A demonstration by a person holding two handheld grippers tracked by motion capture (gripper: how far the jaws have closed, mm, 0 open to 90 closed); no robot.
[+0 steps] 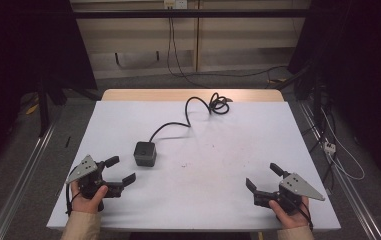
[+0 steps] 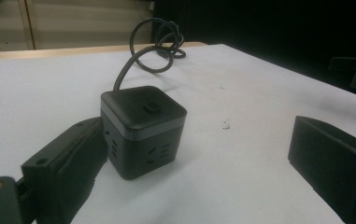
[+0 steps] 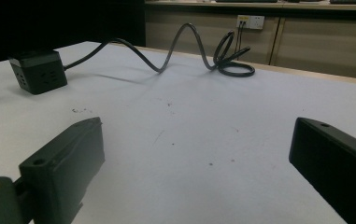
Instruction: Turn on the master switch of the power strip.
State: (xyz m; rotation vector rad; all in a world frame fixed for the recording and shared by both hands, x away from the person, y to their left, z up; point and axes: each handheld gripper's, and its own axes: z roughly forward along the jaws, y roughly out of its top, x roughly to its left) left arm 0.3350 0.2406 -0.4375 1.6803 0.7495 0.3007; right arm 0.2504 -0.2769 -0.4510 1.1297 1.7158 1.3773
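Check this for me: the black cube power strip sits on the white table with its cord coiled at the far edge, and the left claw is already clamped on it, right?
Not quite. The left claw is open and clear of the cube power strip, as the high view shows. The rest holds: the cube sits on the white table, its cord coiled at the far edge.

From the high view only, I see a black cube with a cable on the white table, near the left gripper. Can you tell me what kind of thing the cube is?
Observer: In the left gripper view, the cube has socket slots on its sides and a small button on top, so it looks like a power cube.
Operator: Is the left gripper touching it?
Observer: I cannot tell. One of the left gripper's open jaws stands right beside the cube's side.
Operator: Does the cable lie flat?
Observer: No. In the right gripper view, the cable arches up off the table before it coils at the far edge.
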